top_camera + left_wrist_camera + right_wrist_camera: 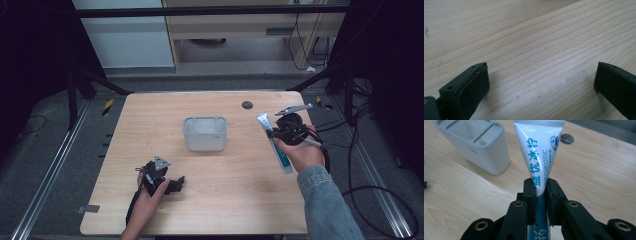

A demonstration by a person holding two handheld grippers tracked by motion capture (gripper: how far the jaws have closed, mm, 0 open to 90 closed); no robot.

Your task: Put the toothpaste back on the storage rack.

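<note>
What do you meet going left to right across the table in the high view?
Left hand-held gripper → white holder → toothpaste tube, clamped in the right hand-held gripper.

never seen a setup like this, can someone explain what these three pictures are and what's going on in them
There is no robot arm here: a person at a wooden table holds a hand-operated pair of black tongs in each hand. The wide picture comes from a fixed camera above the person, looking down on the table. The other two come from small cameras riding on the tongs, looking along their two jaws.

On the table stands a white holder with open compartments on top, and near the far edge there is a small dark round spot.

The right tongs are shut on a white and blue toothpaste tube, holding it up off the table. The left tongs rest low over bare wood, jaws wide open, holding nothing.
</note>
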